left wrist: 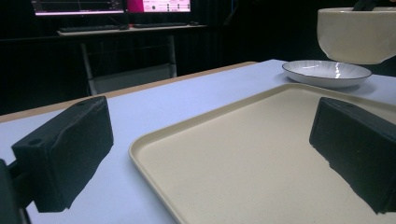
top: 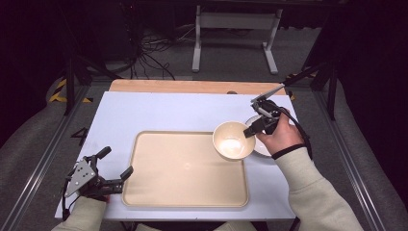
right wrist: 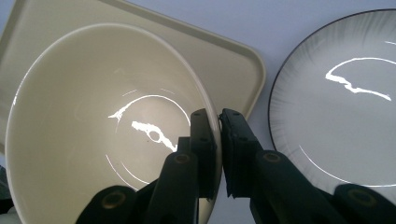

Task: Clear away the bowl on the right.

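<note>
Cream bowl [right wrist: 107, 126] pinched by its rim between the pads [right wrist: 204, 149] of the right gripper [top: 253, 128], one jaw inside the wall, one outside, closed down to the thickness of the rim. Held clear of the surface, above the far right corner of the tray [top: 159, 192], as the left gripper view shows with the bowl [left wrist: 357, 35] hanging in the air. Empty inside, just glare on the glaze.

Thin grip on one edge of a smooth, heavy-looking bowl: likely to swing or slide out between the pads if tilted or moved sharply. Could also clip the tray's raised lip on the way down, or knock the plate.

Just outside the outer jaw, a grey-rimmed plate [right wrist: 336, 98] flat on the table [top: 159, 113], beside the tray's corner, nothing on it. Beyond the inner jaw, the tray spread wide, also bare.

Well apart from all that, left gripper [top: 117, 167] resting low at the tray's near left corner, jaws spread wide with nothing between them, one jaw over the table and one over the tray [left wrist: 243, 158].
</note>
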